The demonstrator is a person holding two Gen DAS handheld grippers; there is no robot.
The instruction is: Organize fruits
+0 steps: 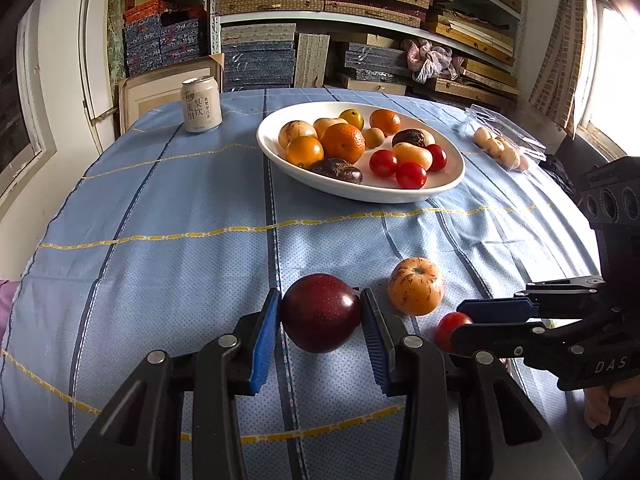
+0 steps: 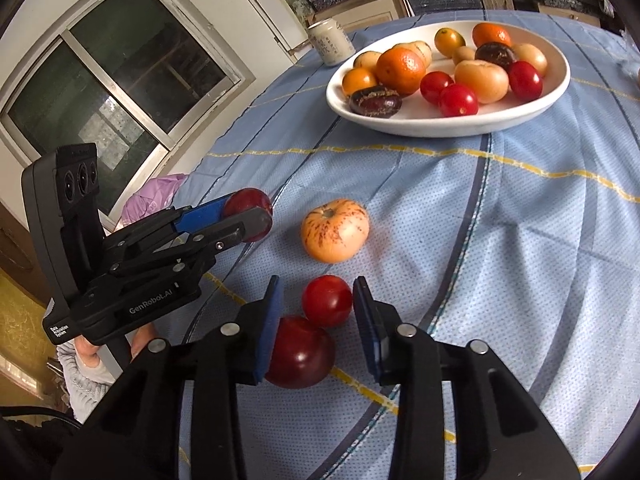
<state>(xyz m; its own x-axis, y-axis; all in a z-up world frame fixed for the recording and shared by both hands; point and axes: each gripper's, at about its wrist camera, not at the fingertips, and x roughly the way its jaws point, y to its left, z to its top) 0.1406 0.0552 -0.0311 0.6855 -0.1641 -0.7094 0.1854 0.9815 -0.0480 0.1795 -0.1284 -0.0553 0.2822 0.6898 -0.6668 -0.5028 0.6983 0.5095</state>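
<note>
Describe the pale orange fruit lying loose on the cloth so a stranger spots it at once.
On the blue tablecloth, look nearer than the white plate of fruit. Among the loose fruits there, it is the pale orange fruit with brown speckles; its neighbours are smooth and red.

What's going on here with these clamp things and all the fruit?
A person is sorting fruit with a handheld gripper in each hand. The left gripper is clamped on a dark red plum just above the blue tablecloth. The right gripper has a small red tomato between its fingers, with a gap still showing on one side. A speckled orange fruit lies loose nearby; the white dish already holds many fruits.
</note>
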